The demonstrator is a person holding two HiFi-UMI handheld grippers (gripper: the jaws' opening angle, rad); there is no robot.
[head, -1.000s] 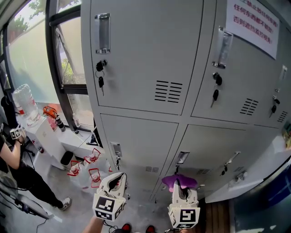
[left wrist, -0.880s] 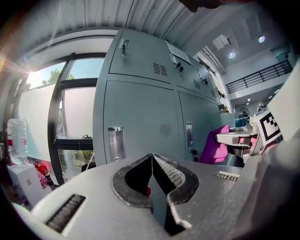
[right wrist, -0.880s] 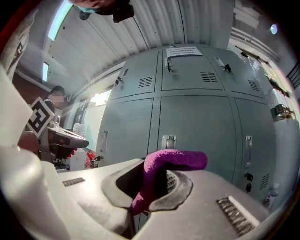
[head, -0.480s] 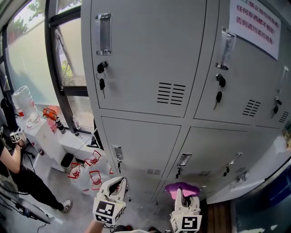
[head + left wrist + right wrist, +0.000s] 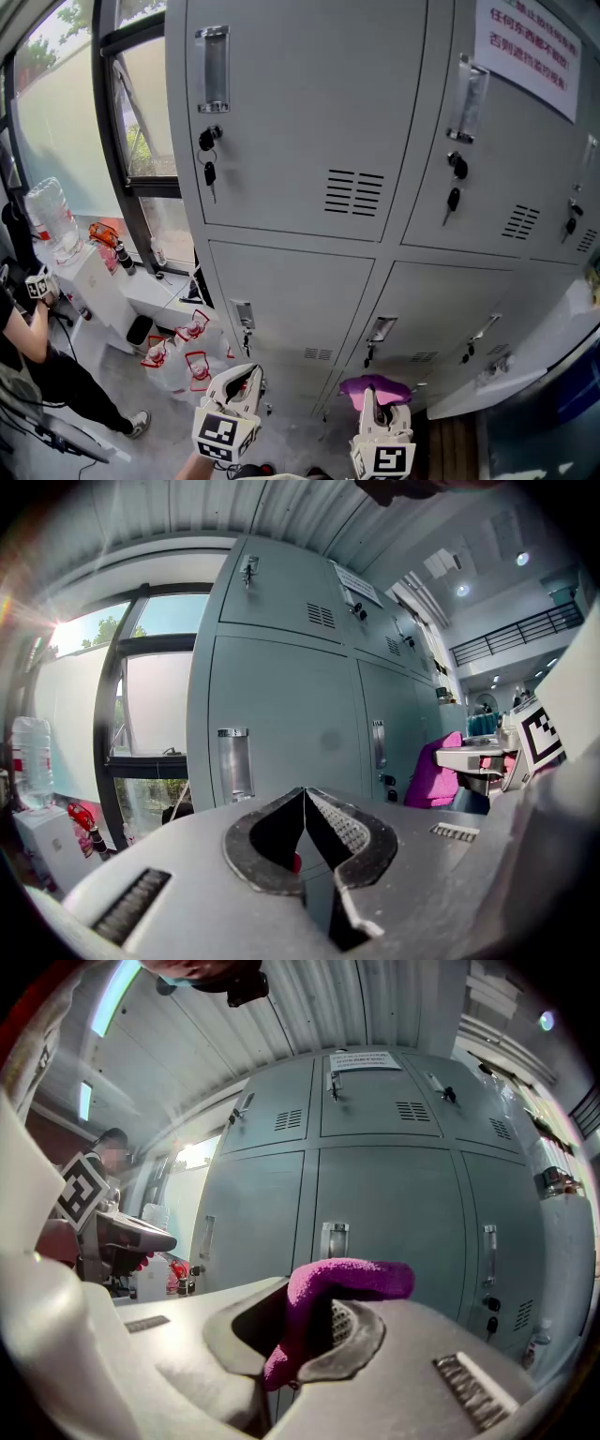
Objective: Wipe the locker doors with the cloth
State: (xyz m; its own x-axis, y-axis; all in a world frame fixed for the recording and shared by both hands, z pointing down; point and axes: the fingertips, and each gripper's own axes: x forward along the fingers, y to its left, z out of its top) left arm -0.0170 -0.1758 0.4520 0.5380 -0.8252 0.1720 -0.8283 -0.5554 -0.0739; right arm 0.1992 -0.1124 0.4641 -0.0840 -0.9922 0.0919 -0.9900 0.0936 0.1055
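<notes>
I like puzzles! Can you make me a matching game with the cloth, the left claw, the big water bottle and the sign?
1. cloth
2. left claw
3. water bottle
4. sign

A. by the window
B. on an upper locker door
C. shut, holding nothing
D. pinched in the right claw

Pairs: 1-D, 2-C, 3-A, 4-B

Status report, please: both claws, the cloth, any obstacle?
Left claw shut, empty. Right claw shut on purple cloth. Cloth clear of locker doors, not yet wiping. No obstacle seen.
</notes>
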